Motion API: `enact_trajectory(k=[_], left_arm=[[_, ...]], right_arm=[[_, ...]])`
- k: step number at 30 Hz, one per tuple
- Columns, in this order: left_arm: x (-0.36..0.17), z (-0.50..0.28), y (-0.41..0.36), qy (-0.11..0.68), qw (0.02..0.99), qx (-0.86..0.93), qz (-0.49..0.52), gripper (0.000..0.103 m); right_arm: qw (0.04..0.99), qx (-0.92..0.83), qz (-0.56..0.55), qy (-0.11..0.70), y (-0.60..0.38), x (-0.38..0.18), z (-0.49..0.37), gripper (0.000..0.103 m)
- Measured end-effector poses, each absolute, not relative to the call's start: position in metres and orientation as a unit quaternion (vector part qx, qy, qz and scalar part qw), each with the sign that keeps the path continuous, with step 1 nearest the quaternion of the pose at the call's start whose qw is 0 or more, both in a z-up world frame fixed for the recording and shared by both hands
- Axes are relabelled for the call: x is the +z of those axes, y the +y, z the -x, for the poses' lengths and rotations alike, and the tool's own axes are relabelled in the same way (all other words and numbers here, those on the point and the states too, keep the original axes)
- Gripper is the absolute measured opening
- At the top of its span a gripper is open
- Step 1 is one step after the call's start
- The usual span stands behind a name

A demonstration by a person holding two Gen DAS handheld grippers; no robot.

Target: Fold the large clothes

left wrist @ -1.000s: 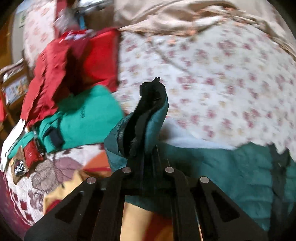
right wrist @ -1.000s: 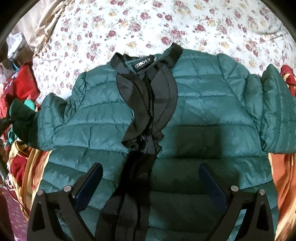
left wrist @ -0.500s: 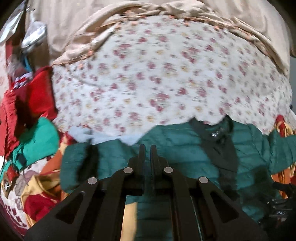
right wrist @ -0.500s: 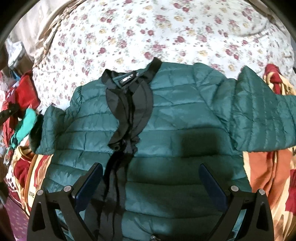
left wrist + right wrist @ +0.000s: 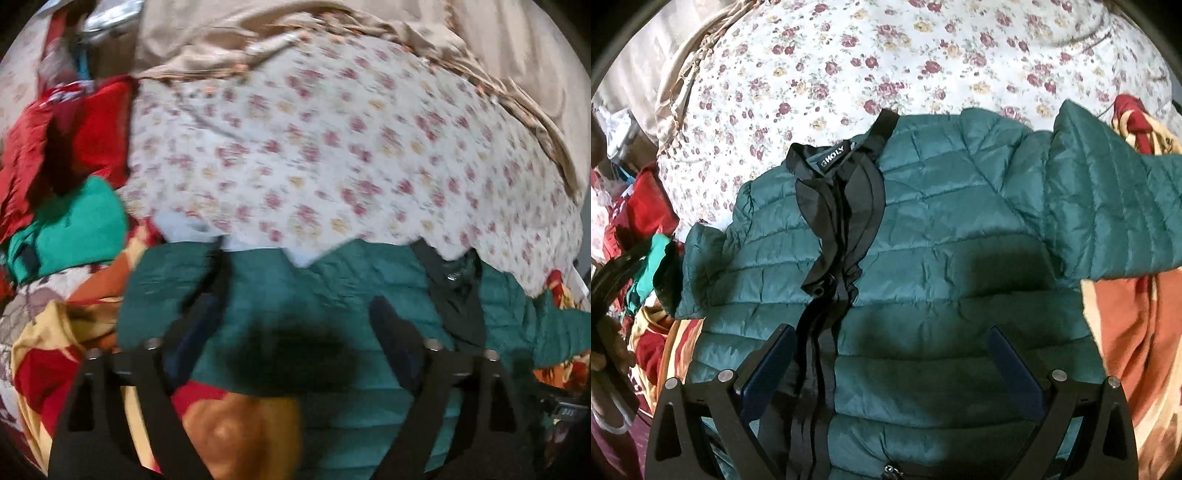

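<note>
Across the middle of the right wrist view the green puffer jacket [image 5: 923,258] lies front up on the floral bedsheet [image 5: 886,55], its black collar [image 5: 842,162] toward the top of the frame and the black zip placket [image 5: 827,314] running down to the bottom edge. One sleeve [image 5: 1115,206] reaches out to the right edge, and the other sleeve [image 5: 701,273] sits bunched at centre left. By my reckoning the folding has barely begun: the body is spread flat, but neither sleeve is laid across it and no fold shows in the torso.

The right gripper [image 5: 892,369] hovers above the lower chest with its jaws wide apart, holding nothing. The left gripper [image 5: 291,339], blurred in its own view, is likewise spread wide and empty over the jacket's side near the bunched sleeve.

A second ago the left claw was pinched shut on that sleeve's cuff, lifted up; half a second ago it was closed with nothing visible in it; now it has opened. The right claw has stayed open, with the jacket sitting a little lower in its frame. A pile of red and green clothes [image 5: 66,177] lies at the left of the left wrist view.
</note>
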State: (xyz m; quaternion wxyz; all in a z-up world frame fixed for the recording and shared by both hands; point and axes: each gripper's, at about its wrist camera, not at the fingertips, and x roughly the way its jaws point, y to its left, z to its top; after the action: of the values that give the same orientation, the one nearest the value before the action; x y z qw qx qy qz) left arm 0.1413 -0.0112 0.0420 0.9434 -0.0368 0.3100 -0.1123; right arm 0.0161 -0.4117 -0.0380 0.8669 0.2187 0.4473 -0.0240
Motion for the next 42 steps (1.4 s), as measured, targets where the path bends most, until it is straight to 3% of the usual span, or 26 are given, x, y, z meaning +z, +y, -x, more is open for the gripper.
enact_trajectory(k=[7, 15, 17, 18, 19, 22, 34, 42], left_arm=[[0.000, -0.156, 0.034, 0.329, 0.940, -0.093, -0.001, 0.087], [-0.035, -0.202, 0.034, 0.337, 0.938, -0.052, -0.066, 0.087], [-0.041, -0.211, 0.034, 0.338, 0.937, -0.051, -0.071, 0.069], [-0.043, -0.214, 0.034, 0.342, 0.936, -0.049, -0.071, 0.032], [-0.045, -0.218, 0.034, 0.357, 0.931, -0.039, -0.066, 0.018], [-0.034, -0.212, 0.034, 0.364, 0.929, -0.054, -0.022, 0.016], [0.053, -0.134, -0.077, 0.310, 0.934, -0.170, -0.051, 0.015], [0.063, -0.113, -0.170, 0.320, 0.911, -0.256, -0.051, 0.015]], right_arm=[[0.864, -0.008, -0.209, 0.459, -0.395, -0.046, -0.025, 0.102], [0.858, -0.005, -0.203, 0.471, -0.389, -0.051, -0.033, 0.102], [0.857, -0.005, -0.201, 0.474, -0.388, -0.053, -0.034, 0.102], [0.856, -0.005, -0.201, 0.476, -0.388, -0.053, -0.035, 0.102], [0.856, -0.005, -0.201, 0.477, -0.388, -0.054, -0.035, 0.102], [0.855, -0.005, -0.201, 0.478, -0.389, -0.055, -0.036, 0.102], [0.861, -0.014, -0.203, 0.466, -0.408, -0.042, -0.022, 0.102], [0.868, -0.035, -0.200, 0.454, -0.435, -0.030, -0.004, 0.102]])
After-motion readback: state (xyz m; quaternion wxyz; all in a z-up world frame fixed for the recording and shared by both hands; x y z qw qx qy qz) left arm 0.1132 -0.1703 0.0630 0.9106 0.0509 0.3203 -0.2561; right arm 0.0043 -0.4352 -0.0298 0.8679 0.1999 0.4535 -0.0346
